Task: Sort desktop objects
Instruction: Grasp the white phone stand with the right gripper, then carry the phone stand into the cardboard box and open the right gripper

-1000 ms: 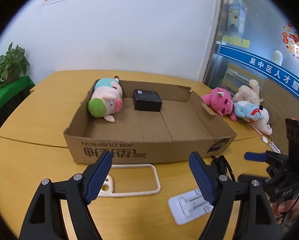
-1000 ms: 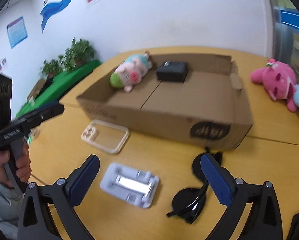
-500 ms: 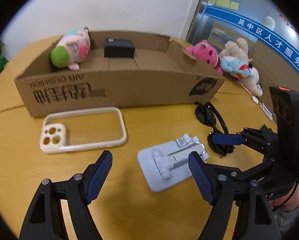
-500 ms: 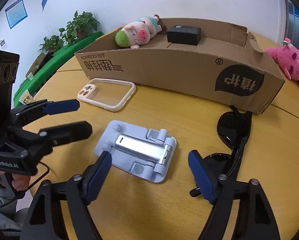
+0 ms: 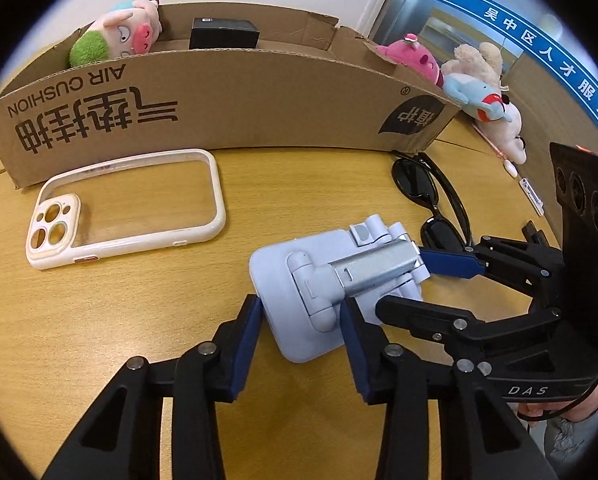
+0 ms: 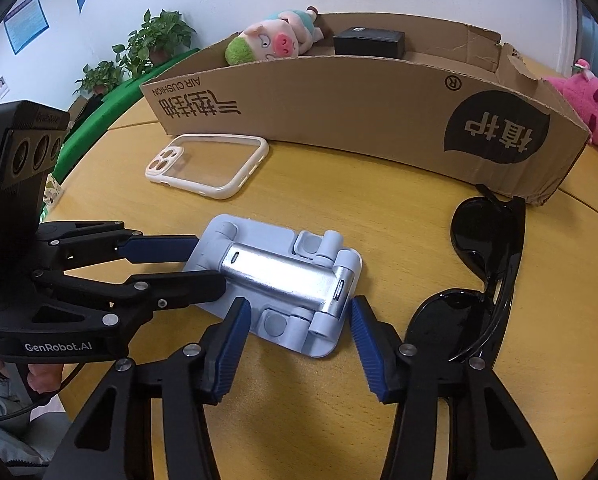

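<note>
Now the stand [image 5: 319, 280] lies flat on the table [image 5: 99, 300], one end between the left gripper's [image 5: 301, 322] closing fingers, the other between the right gripper's [image 6: 299, 322]. Right pads stand apart from it; whether the left pads press I cannot tell. Sunglasses [image 6: 487, 264] lie just right of the right fingers. Ahead of both sits the case [image 5: 127, 204], then the box [image 5: 219, 100] holding a pig [image 5: 115, 36].
</note>
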`<state>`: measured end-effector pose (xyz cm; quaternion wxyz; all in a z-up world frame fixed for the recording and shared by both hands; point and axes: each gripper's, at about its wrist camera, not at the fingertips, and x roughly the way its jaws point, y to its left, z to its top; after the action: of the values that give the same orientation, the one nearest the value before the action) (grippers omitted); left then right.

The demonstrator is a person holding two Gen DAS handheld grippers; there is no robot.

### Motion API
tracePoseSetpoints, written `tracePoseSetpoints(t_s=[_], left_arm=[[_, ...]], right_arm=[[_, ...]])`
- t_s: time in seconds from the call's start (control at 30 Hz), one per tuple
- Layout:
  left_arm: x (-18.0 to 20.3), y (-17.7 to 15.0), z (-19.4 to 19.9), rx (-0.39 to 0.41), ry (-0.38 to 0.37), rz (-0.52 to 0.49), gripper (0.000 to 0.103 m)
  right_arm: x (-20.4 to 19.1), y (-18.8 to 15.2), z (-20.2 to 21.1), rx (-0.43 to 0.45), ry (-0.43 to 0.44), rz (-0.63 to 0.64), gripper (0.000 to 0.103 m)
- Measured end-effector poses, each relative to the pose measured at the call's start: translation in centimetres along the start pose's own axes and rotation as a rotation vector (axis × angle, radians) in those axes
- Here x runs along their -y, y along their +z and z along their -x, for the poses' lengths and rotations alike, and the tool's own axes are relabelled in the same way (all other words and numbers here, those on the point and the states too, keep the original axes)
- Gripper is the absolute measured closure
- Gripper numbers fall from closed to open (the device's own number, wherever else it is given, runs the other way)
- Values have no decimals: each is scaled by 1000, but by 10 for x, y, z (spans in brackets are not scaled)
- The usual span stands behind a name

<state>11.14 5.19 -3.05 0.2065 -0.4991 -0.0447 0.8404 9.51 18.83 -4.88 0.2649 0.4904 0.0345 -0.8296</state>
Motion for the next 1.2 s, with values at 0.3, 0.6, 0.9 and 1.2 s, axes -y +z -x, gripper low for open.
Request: tracePoseSetpoints(t_s=[0.3, 0.6, 0.9, 1.2], left_arm=[[-20, -3, 11, 4, 5, 29, 69], [-14, -2, 12, 12, 14, -1, 69], [-1, 14, 52, 107, 23, -52, 70], [10, 56, 98, 242, -2, -106, 70]], right_arm=[[-14, 4, -7, 5, 41, 0, 51], [-19, 4, -6, 17, -1, -3, 55], [-20, 17, 25, 121, -8, -17, 56], [-28, 59, 80, 244, -51, 23, 56]])
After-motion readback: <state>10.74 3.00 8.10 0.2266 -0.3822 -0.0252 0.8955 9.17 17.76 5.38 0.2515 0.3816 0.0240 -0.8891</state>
